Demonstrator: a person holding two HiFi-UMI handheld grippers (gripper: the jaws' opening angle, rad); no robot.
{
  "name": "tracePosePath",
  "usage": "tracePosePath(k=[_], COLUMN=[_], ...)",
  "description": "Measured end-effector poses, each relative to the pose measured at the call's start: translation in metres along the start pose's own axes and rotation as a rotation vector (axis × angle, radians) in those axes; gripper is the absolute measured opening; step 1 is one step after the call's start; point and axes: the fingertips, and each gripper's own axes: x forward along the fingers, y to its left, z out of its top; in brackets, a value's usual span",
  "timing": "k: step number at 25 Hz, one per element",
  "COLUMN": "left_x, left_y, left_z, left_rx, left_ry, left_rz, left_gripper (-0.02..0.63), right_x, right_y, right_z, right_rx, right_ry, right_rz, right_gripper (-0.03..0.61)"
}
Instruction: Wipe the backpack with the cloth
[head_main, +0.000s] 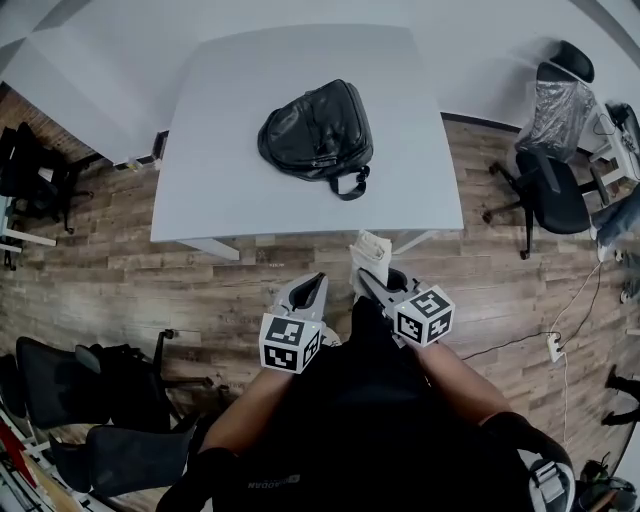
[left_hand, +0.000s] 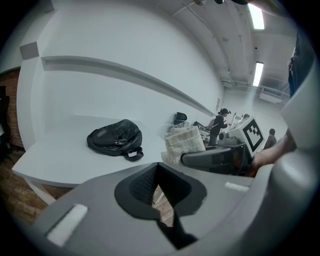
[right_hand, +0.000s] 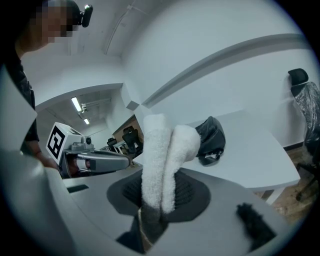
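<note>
Wood-plank flooring surrounds a white counter (head_main: 220, 170), and the black backpack (head_main: 316, 130) lies near its middle, handle loop toward the person. Just short of the counter's near edge, the right gripper (head_main: 364, 278) has its fingers clamped on a folded white cloth (head_main: 371, 248) that stands up out of them. Beside it the left gripper (head_main: 316, 284) holds nothing, its fingers brought together at the tips.

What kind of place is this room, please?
Most likely an office or lab room: a white table holding a black backpack, wheeled office chairs nearby, and a wood-pattern floor.
</note>
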Motion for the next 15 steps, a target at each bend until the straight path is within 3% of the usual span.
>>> tracePosePath(k=[15], left_x=[0.071], left_y=[0.013], left_z=[0.02], left_rx=[0.027], left_ry=[0.073], left_rz=[-0.05], left_gripper=[0.006], right_x=[0.019], right_y=[-0.08], right_z=[0.012], right_rx=[0.073], right_ry=[0.004], right_rz=[-0.063], right_gripper=[0.087])
